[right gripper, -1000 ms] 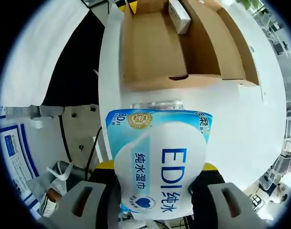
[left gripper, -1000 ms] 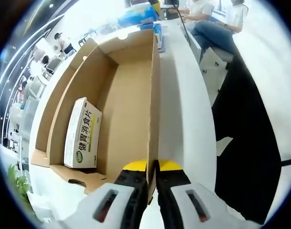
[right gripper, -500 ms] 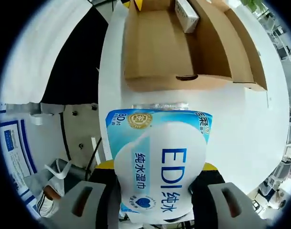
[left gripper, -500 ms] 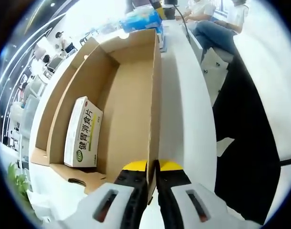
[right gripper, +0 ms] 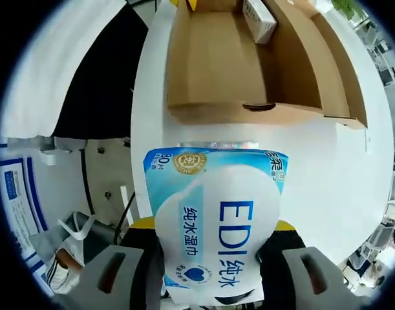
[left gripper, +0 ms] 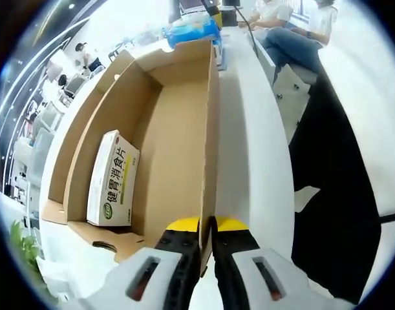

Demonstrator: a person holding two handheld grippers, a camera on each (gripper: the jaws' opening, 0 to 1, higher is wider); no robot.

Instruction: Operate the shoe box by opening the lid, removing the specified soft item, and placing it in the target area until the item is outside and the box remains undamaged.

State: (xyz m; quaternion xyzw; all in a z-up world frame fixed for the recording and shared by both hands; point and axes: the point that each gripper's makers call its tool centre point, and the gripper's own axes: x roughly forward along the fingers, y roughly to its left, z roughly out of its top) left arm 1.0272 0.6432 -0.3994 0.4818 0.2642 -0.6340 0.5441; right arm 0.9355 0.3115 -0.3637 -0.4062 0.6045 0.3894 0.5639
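Since one second ago: open brown cardboard shoe box (right gripper: 249,64) shifted toward top of right gripper view; blue-and-white soft wet-wipes pack (right gripper: 216,223) unchanged between jaws. Right gripper (right gripper: 213,258) clamped on pack, outside box, lower centre of frame, above white table (right gripper: 300,168). Pack glossy, plump; print reads "EDI", "80". Left gripper (left gripper: 207,242) pinched on box side wall, bottom centre. White-and-green carton (left gripper: 112,181) with Chinese characters inside box, left of frame.

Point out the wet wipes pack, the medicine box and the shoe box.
wet wipes pack (right gripper: 216,226), right gripper view, on its white front panel.
medicine box (left gripper: 112,181), left gripper view, on its printed top face.
shoe box (left gripper: 174,142), left gripper view, on its bare cardboard floor.
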